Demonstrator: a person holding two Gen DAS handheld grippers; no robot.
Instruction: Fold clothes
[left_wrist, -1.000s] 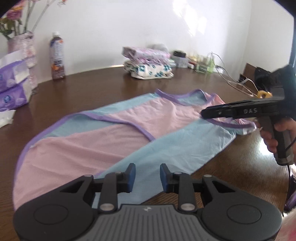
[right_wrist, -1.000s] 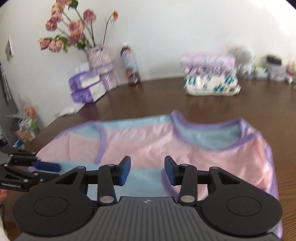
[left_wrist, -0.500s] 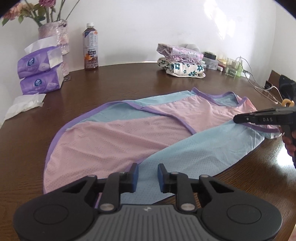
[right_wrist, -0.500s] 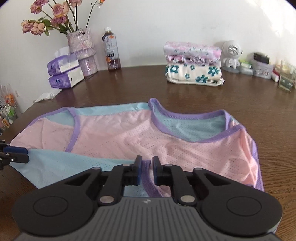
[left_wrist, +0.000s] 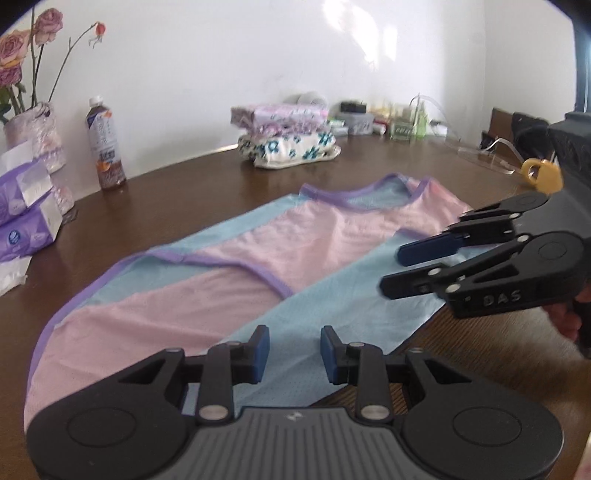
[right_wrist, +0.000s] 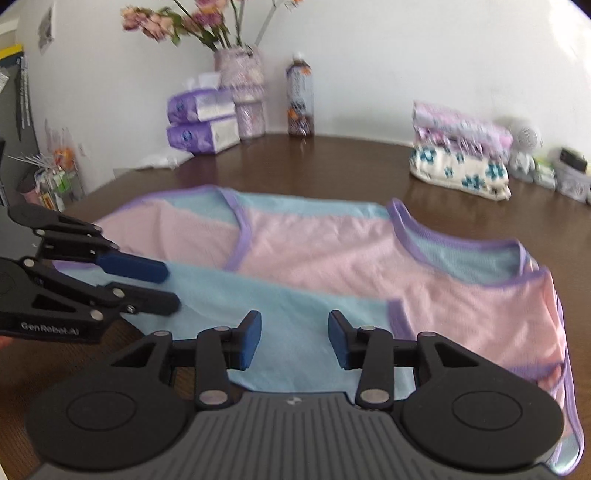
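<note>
While the pink and blue shirt (left_wrist: 258, 258) lay flat along the table (left_wrist: 177, 192), its long axis ran left to right, neckline toward the right. Beside its near blue edge hovered the left gripper (left_wrist: 291, 352), jaws apart and empty; the right gripper (right_wrist: 293, 339) hung likewise unclenched over that same folded edge, roughly as near. Behind stood tissue packs (right_wrist: 201, 123), a bottle (right_wrist: 301, 99) and folded clothes (right_wrist: 461, 155), well apart; nothing blocked the way.
</note>
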